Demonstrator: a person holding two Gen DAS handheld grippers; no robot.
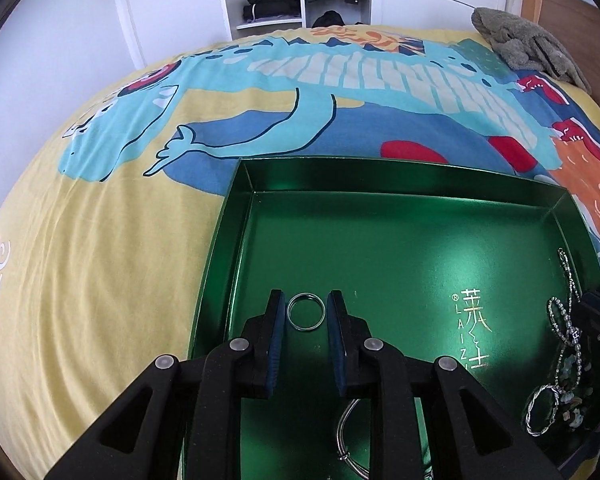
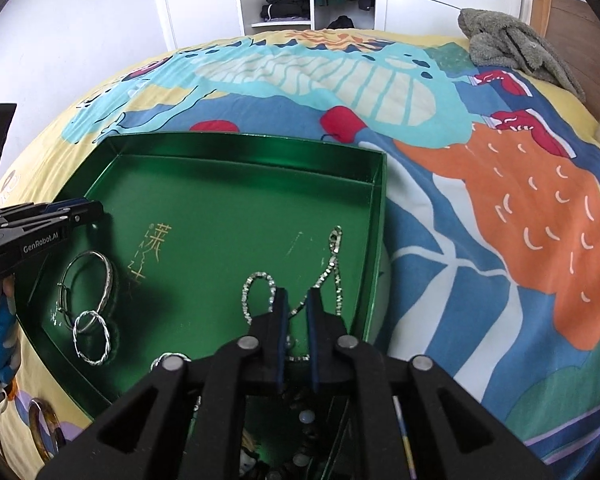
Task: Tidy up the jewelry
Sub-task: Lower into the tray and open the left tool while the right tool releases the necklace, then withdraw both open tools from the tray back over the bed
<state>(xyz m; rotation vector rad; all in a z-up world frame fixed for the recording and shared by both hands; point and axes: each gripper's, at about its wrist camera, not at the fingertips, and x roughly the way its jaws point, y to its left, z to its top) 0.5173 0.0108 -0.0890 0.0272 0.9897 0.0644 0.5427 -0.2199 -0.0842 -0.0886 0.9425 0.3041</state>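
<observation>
left gripper [image 1: 306,306] unclenched, ring [image 1: 305,312] flat between | right gripper [image 2: 296,300] unclenched (chain [image 2: 332,268] runs away)

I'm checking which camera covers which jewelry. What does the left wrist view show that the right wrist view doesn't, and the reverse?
Only the left wrist view shows the small plain silver ring lying between the open left gripper fingers, untouched.

Only the right wrist view shows the amber tortoiseshell bangle on the bedspread outside the box, and the right gripper astride the sparkly silver chain, pads apart from it.

Both show the shiny green box, that chain and the twisted silver bangle.
</observation>
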